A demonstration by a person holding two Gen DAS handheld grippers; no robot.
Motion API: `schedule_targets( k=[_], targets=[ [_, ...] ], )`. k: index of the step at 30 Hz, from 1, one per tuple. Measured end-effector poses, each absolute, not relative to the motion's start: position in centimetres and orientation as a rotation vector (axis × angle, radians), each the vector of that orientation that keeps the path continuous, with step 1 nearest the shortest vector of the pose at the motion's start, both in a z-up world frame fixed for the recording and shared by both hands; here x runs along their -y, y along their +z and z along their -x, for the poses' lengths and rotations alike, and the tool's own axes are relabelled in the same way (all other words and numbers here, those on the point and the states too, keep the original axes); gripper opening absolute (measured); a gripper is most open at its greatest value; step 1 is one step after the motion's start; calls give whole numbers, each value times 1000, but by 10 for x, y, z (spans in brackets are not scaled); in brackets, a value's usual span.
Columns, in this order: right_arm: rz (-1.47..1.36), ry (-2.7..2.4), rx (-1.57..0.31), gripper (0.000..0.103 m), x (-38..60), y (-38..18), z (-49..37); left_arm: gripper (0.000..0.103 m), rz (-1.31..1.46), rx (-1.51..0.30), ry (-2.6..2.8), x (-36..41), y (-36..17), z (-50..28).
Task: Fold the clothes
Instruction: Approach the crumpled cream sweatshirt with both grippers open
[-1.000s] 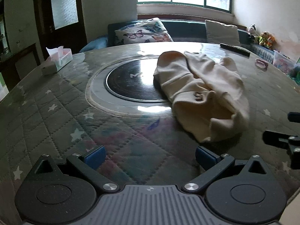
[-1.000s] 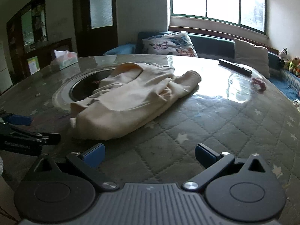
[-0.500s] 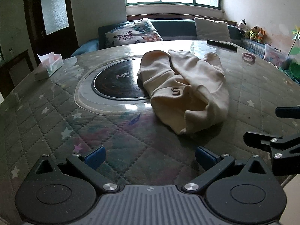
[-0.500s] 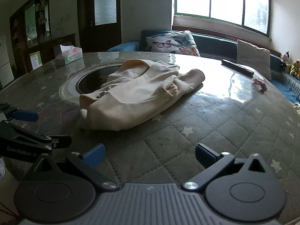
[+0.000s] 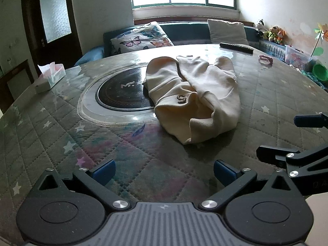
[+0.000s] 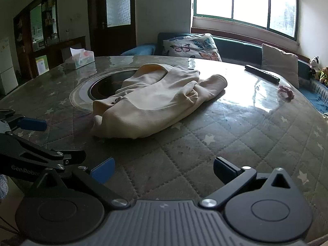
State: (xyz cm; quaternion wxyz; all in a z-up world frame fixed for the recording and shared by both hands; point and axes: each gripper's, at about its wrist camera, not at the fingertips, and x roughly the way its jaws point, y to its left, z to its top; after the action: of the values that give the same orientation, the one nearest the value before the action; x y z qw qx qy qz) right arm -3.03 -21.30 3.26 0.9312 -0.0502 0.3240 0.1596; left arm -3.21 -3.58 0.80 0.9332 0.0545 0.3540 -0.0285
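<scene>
A round table [image 5: 61,127] with a grey quilted cover printed with small white stars, under a glossy clear sheet. At the far left edge sits a tissue box [image 5: 51,78] with a white tissue sticking up. Next comes a dark round glass disc [image 5: 121,94] set into the table's middle. Lying partly over the disc's right side is a cream garment [image 5: 194,96], a soft, thick top crumpled into a loose heap. One sleeve is folded across the front, a small dark number badge shows near its middle, and a ribbed cuff points toward the window. Its near end bulges in rounded folds. Further right, near the far rim, lie a black remote control [image 5: 235,48] and a small pink item [image 5: 265,59].

The left gripper [image 5: 164,170] hangs above the near table edge, fingers spread wide, holding nothing, short of the garment. The right gripper [image 6: 164,170] is just beside it, also spread wide and empty.
</scene>
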Motion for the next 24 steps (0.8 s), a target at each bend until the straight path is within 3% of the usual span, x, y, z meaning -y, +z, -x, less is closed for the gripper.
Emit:
schedule_targets(
  k=[24],
  targets=[
    [94,329,-665,103,215,32,30,103,-119,-726,-50,38,8,32]
  ],
)
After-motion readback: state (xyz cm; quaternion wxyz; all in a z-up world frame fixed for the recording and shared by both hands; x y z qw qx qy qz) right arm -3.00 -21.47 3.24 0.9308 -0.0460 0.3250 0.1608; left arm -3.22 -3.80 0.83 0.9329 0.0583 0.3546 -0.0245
